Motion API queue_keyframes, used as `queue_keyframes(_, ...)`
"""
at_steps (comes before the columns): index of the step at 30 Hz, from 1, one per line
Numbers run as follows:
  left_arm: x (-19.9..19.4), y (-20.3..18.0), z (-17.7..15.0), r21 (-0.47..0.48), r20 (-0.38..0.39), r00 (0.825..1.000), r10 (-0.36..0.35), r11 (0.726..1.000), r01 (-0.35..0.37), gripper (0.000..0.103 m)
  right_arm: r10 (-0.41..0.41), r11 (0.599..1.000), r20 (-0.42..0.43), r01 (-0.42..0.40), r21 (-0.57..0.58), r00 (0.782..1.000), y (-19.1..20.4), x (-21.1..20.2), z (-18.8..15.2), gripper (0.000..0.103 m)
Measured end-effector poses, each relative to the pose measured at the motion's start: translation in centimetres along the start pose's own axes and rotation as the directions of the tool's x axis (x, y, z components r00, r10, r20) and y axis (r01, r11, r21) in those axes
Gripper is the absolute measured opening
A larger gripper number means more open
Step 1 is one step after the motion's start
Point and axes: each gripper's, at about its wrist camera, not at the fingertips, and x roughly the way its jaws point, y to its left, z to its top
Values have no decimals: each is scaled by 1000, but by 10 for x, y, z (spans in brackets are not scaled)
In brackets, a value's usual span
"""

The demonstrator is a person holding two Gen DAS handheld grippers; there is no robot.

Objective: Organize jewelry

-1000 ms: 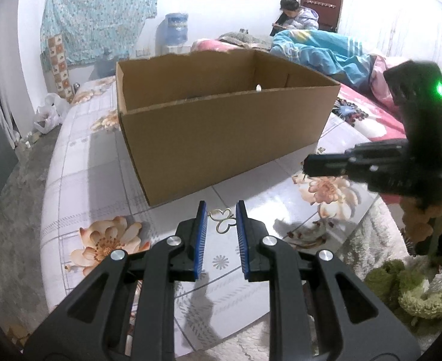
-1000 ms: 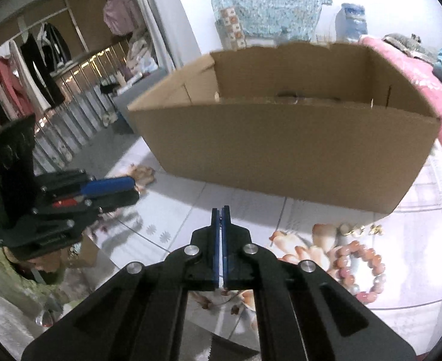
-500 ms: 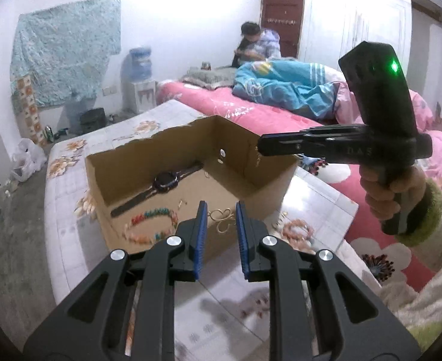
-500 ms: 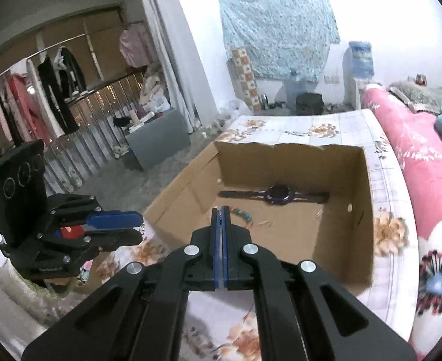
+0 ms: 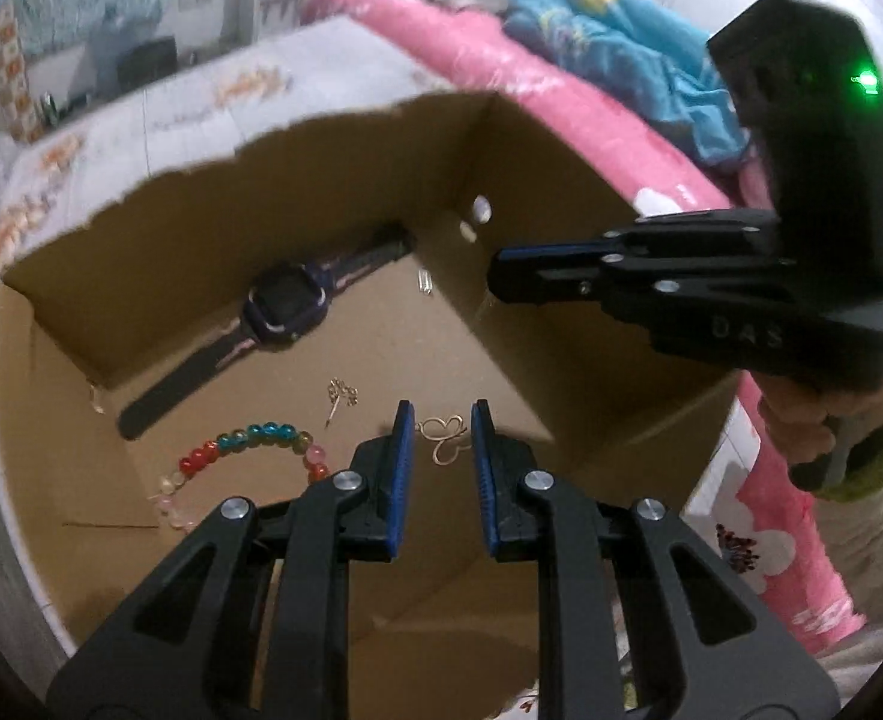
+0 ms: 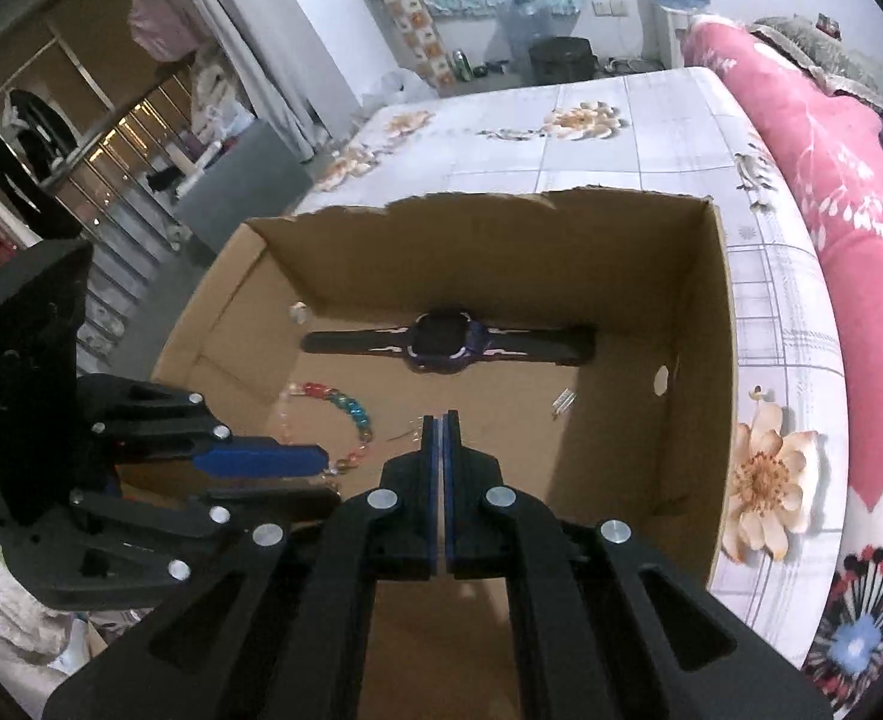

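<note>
An open cardboard box point(image 5: 345, 138) point(image 6: 720, 360) lies below both grippers. On its floor lie a dark purple watch point(image 5: 288, 306) point(image 6: 447, 348), a multicoloured bead bracelet point(image 5: 255, 441) point(image 6: 351, 408) and a small gold earring point(image 5: 339, 393). My left gripper point(image 5: 439, 414) point(image 6: 327, 477) hangs over the box's near side, shut on a gold butterfly-shaped piece point(image 5: 441, 441) pinched between its blue pads. My right gripper point(image 6: 441, 417) point(image 5: 492, 279) is over the box too, shut with nothing seen between its fingers.
The box stands on a bed with a white floral sheet point(image 6: 651, 138). A pink quilt point(image 6: 801, 138) and a blue blanket point(image 5: 609, 42) lie along the right. A small silver clip point(image 6: 563, 402) lies near the box's right wall. A hand in a green-cuffed sleeve point(image 5: 849, 444) holds the right gripper.
Both grippers rose from in front of the box, moved over it and tipped downward, so its inside now shows. The gold butterfly piece stayed between the left pads.
</note>
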Motion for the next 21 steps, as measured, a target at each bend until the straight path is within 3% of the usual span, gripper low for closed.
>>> queue_keyframes(2, 4, 2, 1, -22, -8, 1000, 4, 1000, -4, 18, -3, 1000, -5, 3, 7, 1000, -3, 3, 4, 3)
queue_keyframes(5, 4, 7, 3, -66, -5, 1000, -19, 998, 19, 28, -1, 1000, -3, 1, 24, 1000, -8, 5, 7, 5)
queue_keyframes(9, -1, 8, 2, -84, 11, 1000, -16, 996, 16, 30, -4, 999, 21, 4, 33, 1000, -11, -3, 6, 23)
queue_keyframes(11, -5, 8, 3, -86, 29, 1000, -11, 996, 13, 31, -11, 999, 39, 10, 30, 999, -11, -10, 5, 26)
queue_keyframes(17, -37, -1, -8, -58, 129, 992, 10, 998, -3, 33, 19, 999, 122, -22, 25, 992, -7, -48, -9, 30)
queue_keyframes(21, -76, -22, -41, -8, 262, 965, 27, 1000, -26, 41, 79, 996, 218, -84, 14, 973, -3, -92, -37, 34)
